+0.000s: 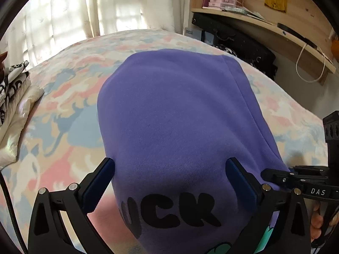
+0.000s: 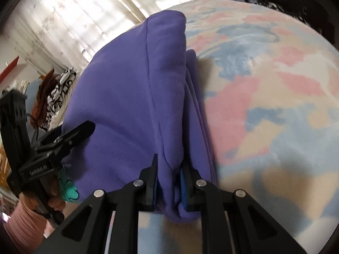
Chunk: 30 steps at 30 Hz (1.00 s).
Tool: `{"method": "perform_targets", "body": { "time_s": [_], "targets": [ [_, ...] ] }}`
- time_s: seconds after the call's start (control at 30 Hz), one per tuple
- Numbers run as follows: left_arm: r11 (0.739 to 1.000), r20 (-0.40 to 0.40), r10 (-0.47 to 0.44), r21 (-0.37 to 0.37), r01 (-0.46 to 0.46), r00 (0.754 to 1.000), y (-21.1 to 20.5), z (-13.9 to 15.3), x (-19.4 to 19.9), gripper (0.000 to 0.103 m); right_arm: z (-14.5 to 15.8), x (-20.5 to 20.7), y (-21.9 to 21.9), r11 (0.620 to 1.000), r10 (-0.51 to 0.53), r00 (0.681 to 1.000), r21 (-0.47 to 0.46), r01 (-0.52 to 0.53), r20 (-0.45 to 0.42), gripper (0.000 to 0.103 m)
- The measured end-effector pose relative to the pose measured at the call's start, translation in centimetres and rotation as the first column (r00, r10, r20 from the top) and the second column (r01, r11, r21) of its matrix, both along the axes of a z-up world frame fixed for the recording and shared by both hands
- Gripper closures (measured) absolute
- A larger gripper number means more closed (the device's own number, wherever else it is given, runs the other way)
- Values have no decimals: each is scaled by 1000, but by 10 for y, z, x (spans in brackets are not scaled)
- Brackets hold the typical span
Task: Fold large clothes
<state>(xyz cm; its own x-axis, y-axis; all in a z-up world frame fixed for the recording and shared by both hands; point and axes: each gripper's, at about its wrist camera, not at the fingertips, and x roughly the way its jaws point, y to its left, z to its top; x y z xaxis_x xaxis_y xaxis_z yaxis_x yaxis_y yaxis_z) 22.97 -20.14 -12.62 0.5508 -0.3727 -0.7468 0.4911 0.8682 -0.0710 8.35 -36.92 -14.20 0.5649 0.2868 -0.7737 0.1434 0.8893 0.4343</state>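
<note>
A purple sweatshirt [image 1: 169, 105] with black letters lies folded on the pastel patterned bed cover [image 1: 63, 127]. In the left wrist view my left gripper [image 1: 170, 162] stands wide open over its near part, a blue pad on either side of the cloth and neither pressing it. My right gripper [image 2: 171, 160] is shut on a bunched fold at the sweatshirt's [image 2: 127, 84] right edge, where several layers are stacked. The right gripper [image 1: 275, 175] also shows at the garment's right border in the left wrist view. The left gripper [image 2: 80, 131] appears at the left in the right wrist view.
A pile of black-and-white and cream fabric [image 1: 12, 84] sits at the bed's left side. Light curtains [image 1: 84, 10] hang behind the bed. A wooden shelf [image 1: 275, 29] and a dark bag [image 1: 243, 48] stand at the back right. Bed cover [image 2: 264, 84] spreads to the right.
</note>
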Motion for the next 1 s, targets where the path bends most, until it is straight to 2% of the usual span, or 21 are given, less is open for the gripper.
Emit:
{"method": "perform_targets", "body": {
  "time_s": [0.13, 0.23, 0.3, 0.4, 0.43, 0.47, 0.53, 0.73, 0.83, 0.87, 0.9, 0.93, 0.97, 1.0],
  "targets": [
    [1000, -48, 3, -27, -4, 999, 7, 3, 7, 1, 9, 7, 1, 998, 54, 998, -10, -54, -26, 84],
    [998, -129, 12, -58, -20, 992, 15, 7, 19, 1, 22, 14, 1, 994, 100, 993, -36, -102, -68, 77],
    [996, -150, 14, -80, -26, 989, 21, 14, 26, 1, 36, 22, -1, 992, 112, 991, -47, -115, -68, 65],
    [994, -128, 27, -98, -39, 991, 29, 24, 36, 1, 60, 36, -11, 993, 117, 993, -1, -117, 3, 44],
    [994, -120, 43, -94, -54, 992, 32, 27, 40, 1, 65, 44, -16, 995, 102, 994, 19, -103, 25, 31],
    [993, -112, 66, -86, -75, 992, 34, 29, 46, 1, 68, 51, -19, 995, 89, 995, 35, -90, 40, 25],
    [992, -105, 94, -77, -102, 990, 35, 31, 58, 1, 69, 67, -30, 994, 69, 996, 76, -74, 59, 25],
    [991, -84, 116, -52, -121, 990, 24, 31, 101, 1, 43, 146, -38, 987, 23, 1000, 157, -21, -14, 25],
    [995, -79, 96, -16, -98, 992, 8, 27, 113, 1, 25, 166, -40, 976, 18, 999, 216, -7, -49, 25],
    [996, -73, 86, 7, -86, 994, 1, 24, 115, 1, 16, 170, -41, 968, 17, 998, 249, -2, -60, 29],
    [997, -66, 73, 37, -70, 995, -6, 21, 116, 1, 14, 170, -41, 970, 10, 999, 241, 2, -51, 38],
    [995, -59, 61, 81, -56, 996, -14, 18, 116, 1, 14, 168, -39, 982, 6, 999, 188, 2, -40, 64],
    [993, -55, 50, 114, -44, 997, -21, 14, 116, 1, 15, 166, -39, 989, 2, 999, 149, 4, -36, 72],
    [991, -57, 42, 129, -35, 997, -26, 11, 116, 1, 18, 160, -40, 992, -8, 1000, 125, 10, -16, 77]
  ]
}}
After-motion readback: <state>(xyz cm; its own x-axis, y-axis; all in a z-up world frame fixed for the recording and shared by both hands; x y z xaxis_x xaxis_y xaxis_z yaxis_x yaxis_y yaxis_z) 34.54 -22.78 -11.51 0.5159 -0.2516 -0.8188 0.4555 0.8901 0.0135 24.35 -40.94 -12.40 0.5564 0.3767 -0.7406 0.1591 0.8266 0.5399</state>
